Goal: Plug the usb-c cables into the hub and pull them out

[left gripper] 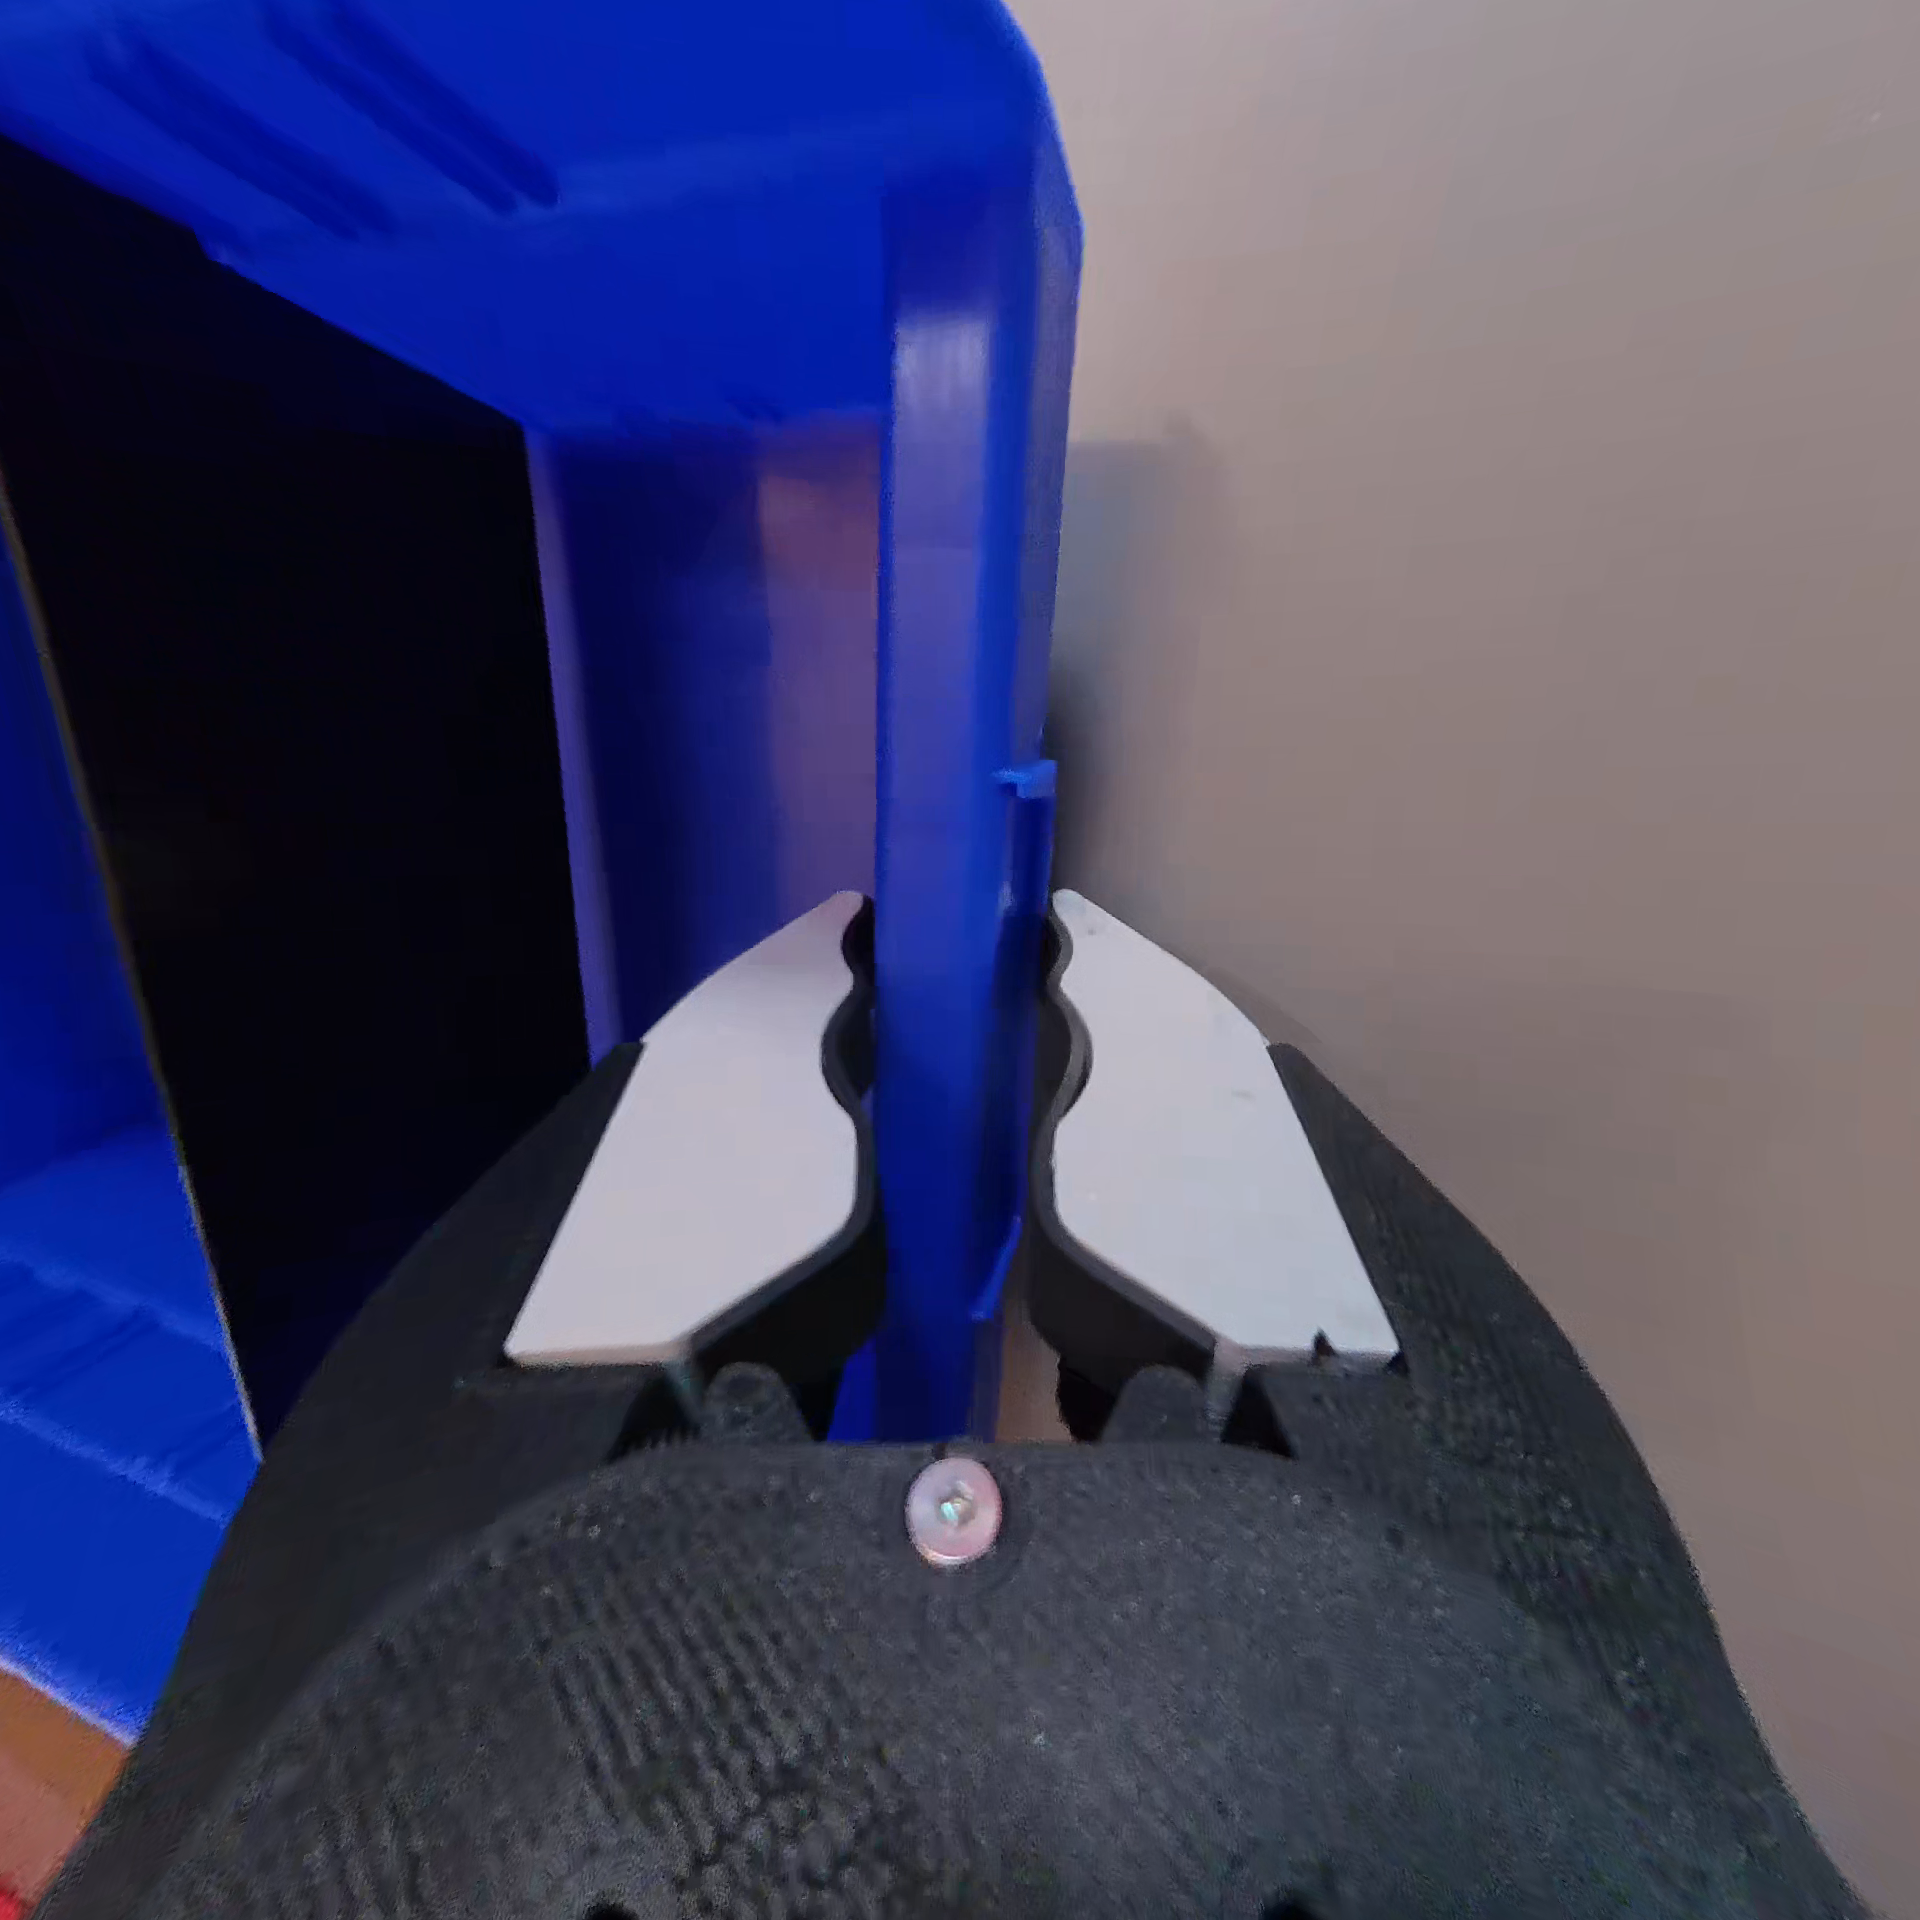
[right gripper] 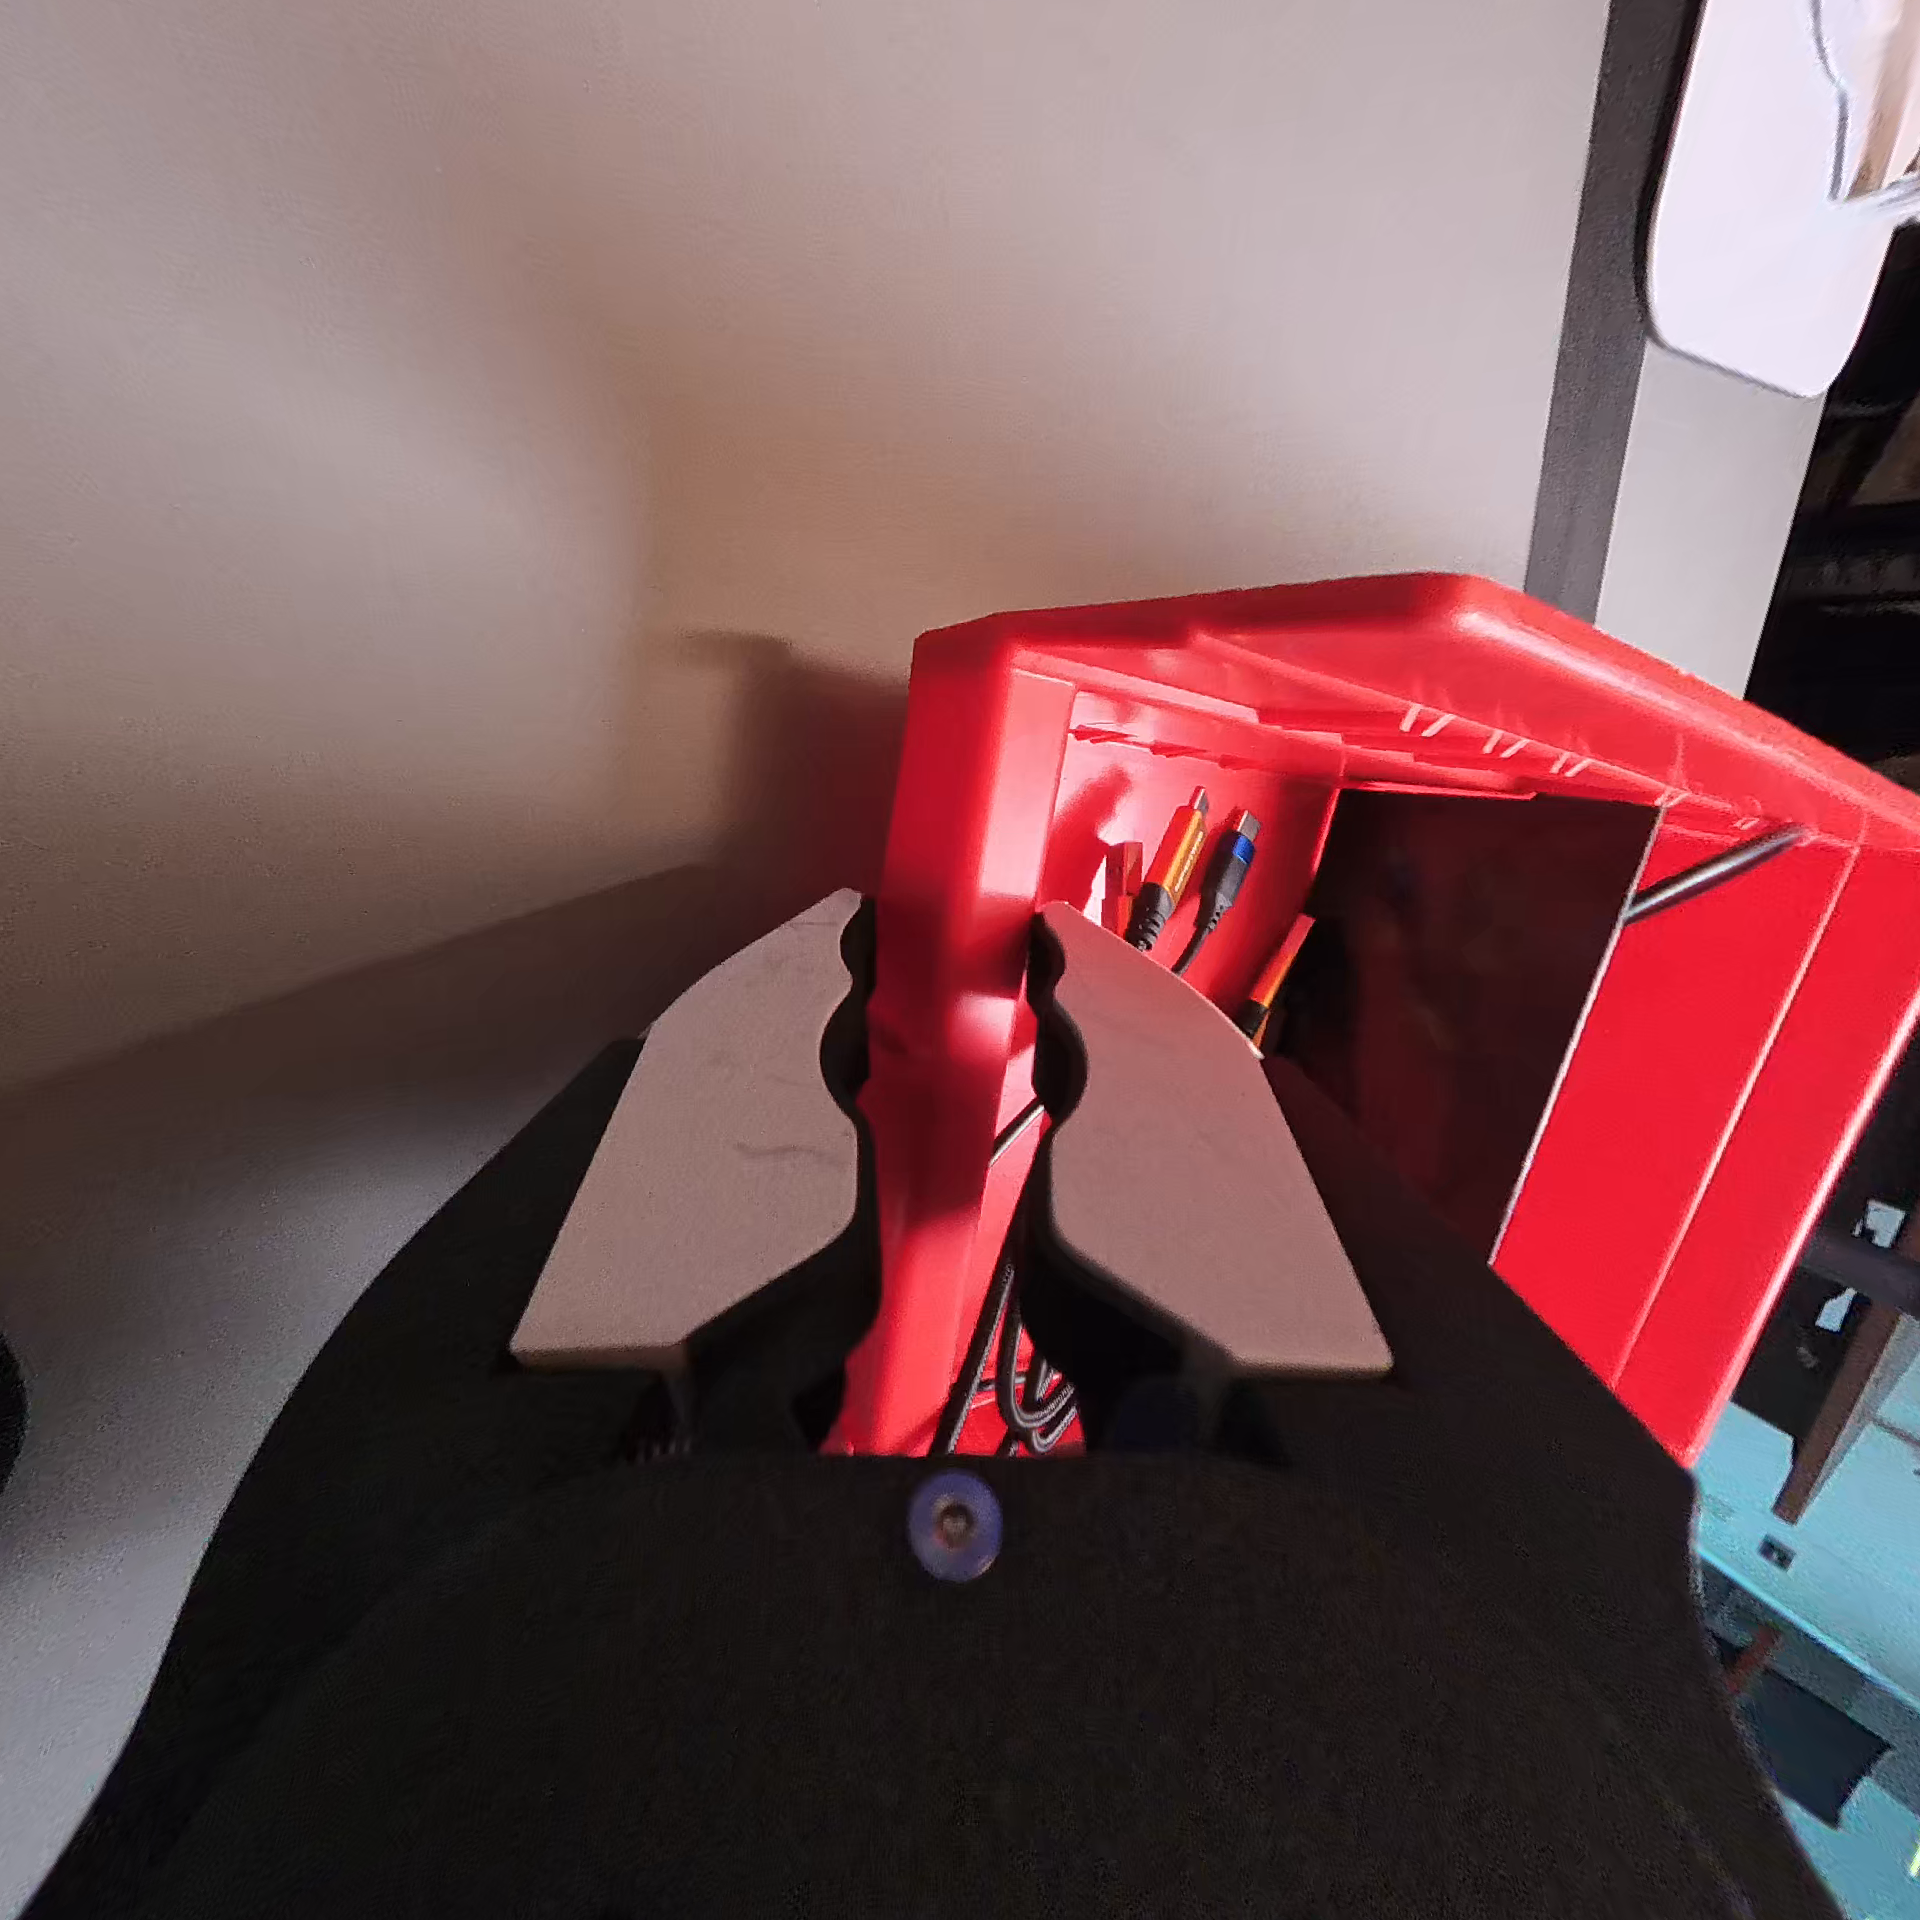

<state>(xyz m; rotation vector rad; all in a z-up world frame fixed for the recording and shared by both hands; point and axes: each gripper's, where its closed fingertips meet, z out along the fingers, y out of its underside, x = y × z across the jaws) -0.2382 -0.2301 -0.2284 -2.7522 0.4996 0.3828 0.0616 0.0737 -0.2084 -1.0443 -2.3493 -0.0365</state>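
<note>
My left gripper (left gripper: 954,925) is shut on the side wall of a blue plastic bin (left gripper: 956,644), which is lifted and tipped on its side with its dark inside facing me. My right gripper (right gripper: 951,925) is shut on the side wall of a red plastic bin (right gripper: 961,831), also lifted and tipped. Inside the red bin lie USB-C cables: an orange plug (right gripper: 1179,847), a blue plug (right gripper: 1236,857) and another orange plug (right gripper: 1280,977), with braided cords (right gripper: 1013,1361) running down between my fingers. No hub shows in either view.
A plain beige wall (left gripper: 1507,520) stands close behind both bins. A pale table top (right gripper: 208,1195) lies below the red bin. A grey post (right gripper: 1590,312) and a white object (right gripper: 1756,208) stand at the right, with pale blue furniture (right gripper: 1818,1558) lower right.
</note>
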